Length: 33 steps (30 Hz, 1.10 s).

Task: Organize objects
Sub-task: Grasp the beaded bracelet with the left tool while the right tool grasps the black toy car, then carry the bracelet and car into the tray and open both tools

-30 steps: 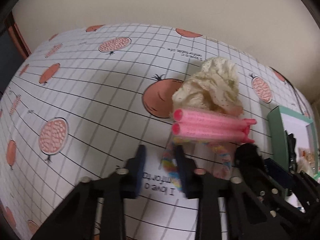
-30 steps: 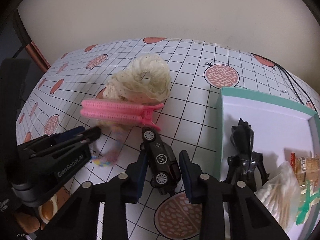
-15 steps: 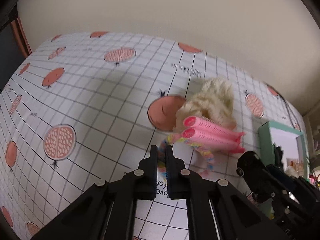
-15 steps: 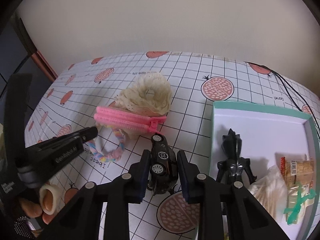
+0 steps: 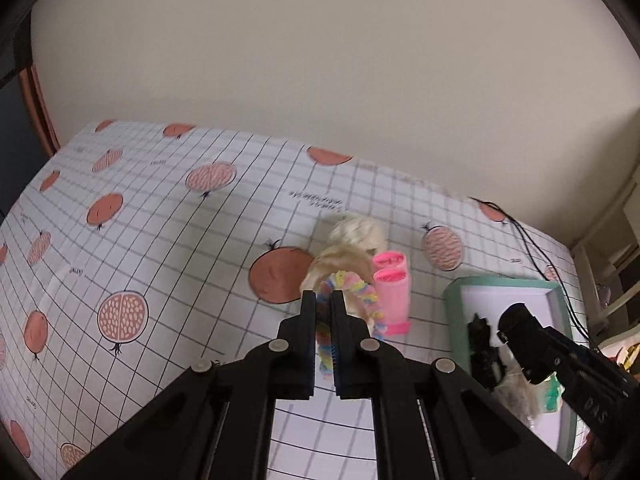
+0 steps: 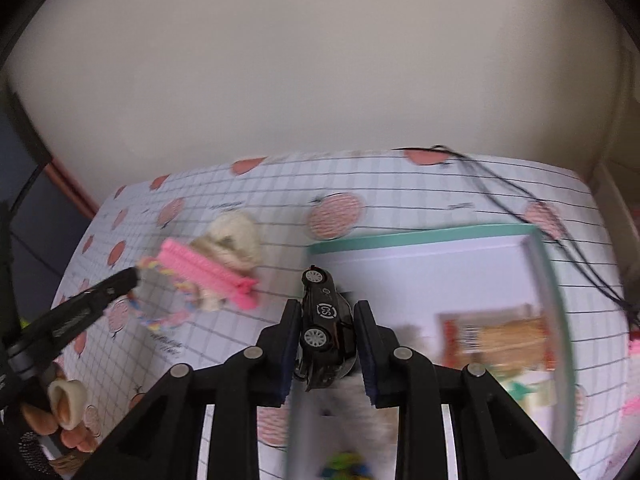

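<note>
Pomegranate-print gridded cloth (image 5: 160,232) covered the table, plain beige wall behind.

Left wrist view: my left gripper (image 5: 324,312) was pinched narrow on the rainbow braided loop (image 5: 326,354), lifted off the cloth. Just ahead and right lay the pink curlers (image 5: 391,292) against a cream lace scrunchie (image 5: 352,248). Teal-rimmed box (image 5: 454,300) sat well to the right.

Right wrist view: my right gripper (image 6: 327,322) clamped the black toy car (image 6: 323,320) by its sides, long axis running away along the fingers, nose over the box's near-left corner (image 6: 400,236). I judged the right hand nearer the box; box interior blurred.
</note>
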Each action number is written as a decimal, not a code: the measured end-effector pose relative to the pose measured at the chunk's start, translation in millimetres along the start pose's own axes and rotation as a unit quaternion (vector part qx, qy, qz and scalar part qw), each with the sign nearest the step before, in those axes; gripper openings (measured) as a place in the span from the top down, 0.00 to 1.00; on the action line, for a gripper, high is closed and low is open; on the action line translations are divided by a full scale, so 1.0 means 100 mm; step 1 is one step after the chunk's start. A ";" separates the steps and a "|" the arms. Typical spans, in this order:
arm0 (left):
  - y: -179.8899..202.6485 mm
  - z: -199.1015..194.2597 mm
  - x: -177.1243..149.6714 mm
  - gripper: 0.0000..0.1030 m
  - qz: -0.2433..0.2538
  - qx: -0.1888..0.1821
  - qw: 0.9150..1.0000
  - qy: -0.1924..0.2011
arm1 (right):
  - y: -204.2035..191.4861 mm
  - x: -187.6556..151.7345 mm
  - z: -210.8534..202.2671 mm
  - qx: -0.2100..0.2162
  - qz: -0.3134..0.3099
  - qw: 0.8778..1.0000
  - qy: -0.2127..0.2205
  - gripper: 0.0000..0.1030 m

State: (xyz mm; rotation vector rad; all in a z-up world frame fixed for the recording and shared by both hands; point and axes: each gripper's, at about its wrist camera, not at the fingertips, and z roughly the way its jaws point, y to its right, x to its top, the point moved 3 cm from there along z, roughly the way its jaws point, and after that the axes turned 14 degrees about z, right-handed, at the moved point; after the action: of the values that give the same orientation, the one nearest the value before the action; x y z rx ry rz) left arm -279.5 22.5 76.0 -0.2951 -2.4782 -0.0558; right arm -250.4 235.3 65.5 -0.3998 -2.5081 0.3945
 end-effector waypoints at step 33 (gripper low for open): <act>1.33 0.30 0.09 0.94 -0.003 -0.179 0.982 0.052 | 1.27 0.20 -0.07 -0.042 0.104 0.992 0.058 0.71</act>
State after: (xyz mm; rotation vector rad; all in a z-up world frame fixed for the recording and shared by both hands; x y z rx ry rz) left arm -274.5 156.7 52.8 -0.4247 -2.3557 -0.5110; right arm -237.8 359.6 35.2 -0.7019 -2.3826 0.3356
